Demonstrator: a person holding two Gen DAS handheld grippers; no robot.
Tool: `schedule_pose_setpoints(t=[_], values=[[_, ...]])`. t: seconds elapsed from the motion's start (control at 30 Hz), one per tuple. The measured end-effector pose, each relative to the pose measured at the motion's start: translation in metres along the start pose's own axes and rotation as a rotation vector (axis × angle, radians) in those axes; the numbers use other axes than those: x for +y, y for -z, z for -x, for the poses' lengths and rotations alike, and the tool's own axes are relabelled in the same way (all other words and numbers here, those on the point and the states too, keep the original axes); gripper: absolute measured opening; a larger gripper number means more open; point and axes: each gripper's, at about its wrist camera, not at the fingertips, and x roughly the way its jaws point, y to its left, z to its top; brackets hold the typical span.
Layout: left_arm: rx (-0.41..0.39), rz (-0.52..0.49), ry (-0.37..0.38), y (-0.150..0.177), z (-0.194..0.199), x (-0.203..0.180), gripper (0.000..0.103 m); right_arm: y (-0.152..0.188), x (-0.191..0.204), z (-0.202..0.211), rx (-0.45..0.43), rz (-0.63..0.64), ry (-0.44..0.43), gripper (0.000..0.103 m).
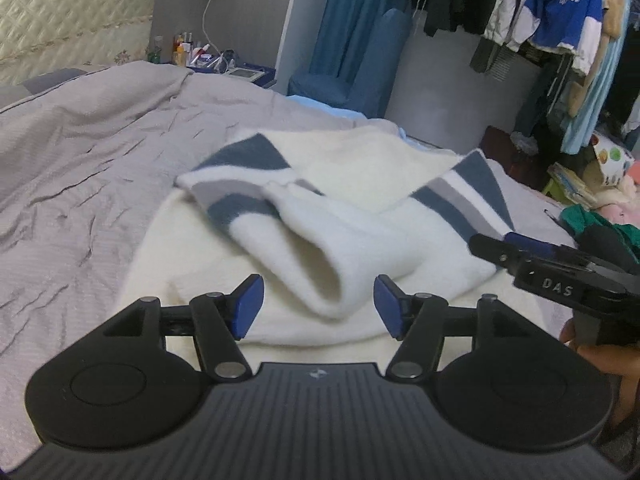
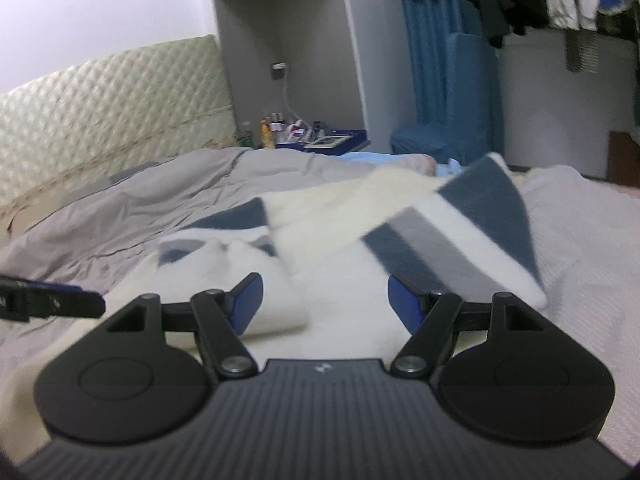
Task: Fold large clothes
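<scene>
So the white fleece sweater (image 1: 280, 184) is lying on the grey bedspread (image 1: 80, 160), right ahead of both tools, with both sleeves already crossed in over the body. The left sleeve (image 1: 288, 236) sits straight in front of the left gripper (image 1: 319, 306), bunched into a soft loop whose rounded end lands between the blue pads (image 1: 248, 304), though nothing is pinched: the jaws are spread wide and don't look to be touching the fabric. The right sleeve (image 2: 452, 236) runs diagonally up and away from the right gripper (image 2: 326, 304), striped cuff pointing off to its far right; those jaws are apart too and holding nothing (that view is pretty motion-blurred, so take the fine detail with salt). The sweater's long axis seems to run away from the tools toward the far edge of the bed, hem side nearest. Best guess on why both hover low and open at the near end: the sleeves are tucked, and the person is lining up to grab the near edge for the lengthwise fold.
</scene>
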Motion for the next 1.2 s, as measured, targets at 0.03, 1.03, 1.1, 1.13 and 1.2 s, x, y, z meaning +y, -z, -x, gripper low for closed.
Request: schedule_pose_setpoints(t=[0.03, 1.03, 1.1, 1.13, 1.2], values=[[-0.012, -0.009, -0.004, 0.001, 0.003, 0.003, 0.067, -0.001, 0.005, -0.001, 0.005, 0.004, -0.004, 0.072], [-0.011, 0.133, 0.04, 0.019, -0.052, 0.12, 0.067, -0.018, 0.137, -0.155, 0.228, 0.247, 0.035, 0.069], [-0.021, 0.145, 0.038, 0.02, -0.054, 0.122, 0.067, -0.019, 0.136, -0.163, 0.235, 0.24, 0.065, 0.067], [-0.02, 0.152, 0.038, 0.02, -0.055, 0.123, 0.067, -0.02, 0.134, -0.166, 0.246, 0.223, 0.078, 0.062], [-0.025, 0.161, 0.043, 0.02, -0.059, 0.125, 0.067, -0.023, 0.129, -0.17, 0.262, 0.176, 0.078, 0.031]])
